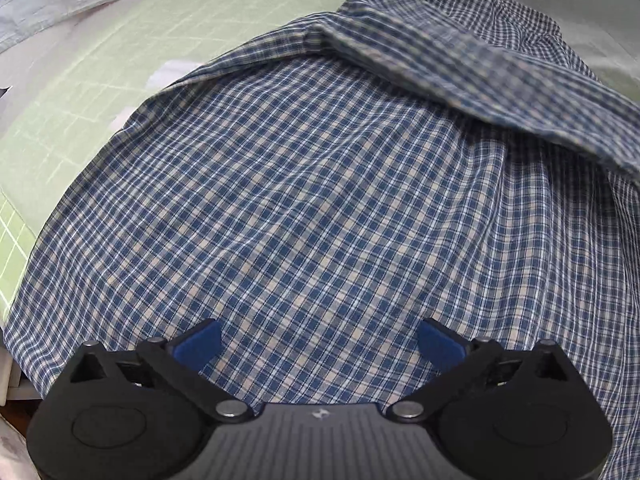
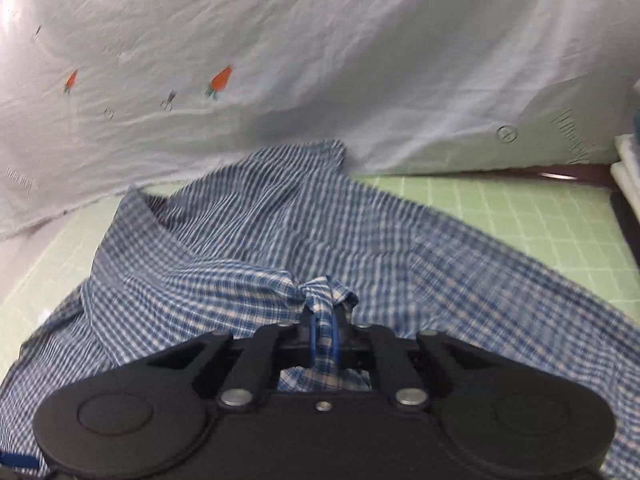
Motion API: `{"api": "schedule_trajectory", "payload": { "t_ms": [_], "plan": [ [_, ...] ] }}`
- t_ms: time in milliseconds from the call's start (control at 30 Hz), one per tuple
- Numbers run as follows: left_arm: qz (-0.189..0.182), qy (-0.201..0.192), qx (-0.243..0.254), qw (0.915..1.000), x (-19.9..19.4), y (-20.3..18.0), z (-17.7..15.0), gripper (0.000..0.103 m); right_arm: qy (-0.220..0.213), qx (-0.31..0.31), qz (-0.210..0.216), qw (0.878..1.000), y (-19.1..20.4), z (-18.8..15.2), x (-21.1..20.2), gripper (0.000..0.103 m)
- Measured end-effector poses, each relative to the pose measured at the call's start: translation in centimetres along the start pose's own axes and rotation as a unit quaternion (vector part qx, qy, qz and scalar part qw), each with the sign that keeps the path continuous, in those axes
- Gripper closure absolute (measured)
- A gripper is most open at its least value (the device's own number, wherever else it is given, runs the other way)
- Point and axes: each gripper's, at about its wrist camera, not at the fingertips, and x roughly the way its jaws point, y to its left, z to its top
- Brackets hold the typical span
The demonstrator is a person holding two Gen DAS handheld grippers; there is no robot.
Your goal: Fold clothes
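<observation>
Left claw [image 1: 319, 344]: jaws spread wide, blue pads [image 1: 198, 345] apart, nothing between them; poised just above the flat back panel of a blue-and-white checked shirt [image 1: 320, 200].
Right claw [image 2: 323, 330]: jaws closed, clamped on a bunched pinch of the same checked shirt [image 2: 280, 248]; fabric gathered into a small knot-like tuft at the fingertips, a scrap also visible behind the pads.
Shirt: spread over a worktop covered by a pale green gridded cutting mat [image 1: 80, 92]; in the left wrist view, one part lifted and folded across the upper right; in the right wrist view, rumpled, a long band trailing towards the right.
White cloth backdrop [image 2: 320, 60]: behind the mat, wrinkled, printed with small orange carrots [image 2: 220, 80].
Right wrist view slightly blurred.
</observation>
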Motion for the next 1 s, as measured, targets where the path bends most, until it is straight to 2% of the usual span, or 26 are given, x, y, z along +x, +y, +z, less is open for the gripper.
{"api": "schedule_trajectory", "payload": {
  "t_ms": [100, 200, 300, 367, 433, 600, 700, 933, 1000],
  "plan": [
    [0.000, 0.002, 0.000, 1.0000, 0.0, 0.1, 0.1, 0.000, -0.033, 0.041, -0.060, 0.997, -3.6, 1.7, -0.7, 0.096],
    [0.001, 0.001, -0.002, 1.0000, 0.1, 0.3, 0.1, 0.000, -0.002, 0.069, -0.109, 0.992, -7.0, 1.6, 0.7, 0.090],
    [0.000, 0.006, -0.002, 1.0000, 0.1, 0.4, 0.3, 0.000, 0.032, 0.088, -0.131, 0.987, -9.0, 0.8, 1.2, 0.065],
    [0.000, 0.007, 0.000, 1.0000, 0.1, 0.5, 0.4, 0.000, 0.015, 0.082, -0.134, 0.987, -8.7, -0.2, 0.1, 0.020],
    [-0.002, 0.007, 0.004, 1.0000, 0.1, 0.7, 0.4, 0.000, 0.010, 0.086, -0.126, 0.988, -7.9, -1.3, -0.9, 0.002],
    [-0.013, -0.002, 0.015, 0.9998, -0.1, 1.2, 0.1, 0.000, 0.009, 0.106, -0.093, 0.990, -6.0, -4.0, -3.1, 0.000],
    [-0.036, -0.009, 0.006, 0.9993, -0.7, 2.3, -0.3, 0.000, 0.002, 0.100, -0.084, 0.992, -4.2, -5.0, -4.4, 0.000],
    [-0.082, -0.070, 0.004, 0.9942, -3.9, 6.0, -1.6, 0.000, -0.012, 0.099, -0.074, 0.992, 0.0, -6.3, -6.9, 0.000],
    [-0.093, -0.085, 0.011, 0.9920, -4.5, 7.0, -0.9, 0.000, -0.014, 0.099, -0.073, 0.992, 1.5, -6.8, -7.6, 0.000]
  ]
}}
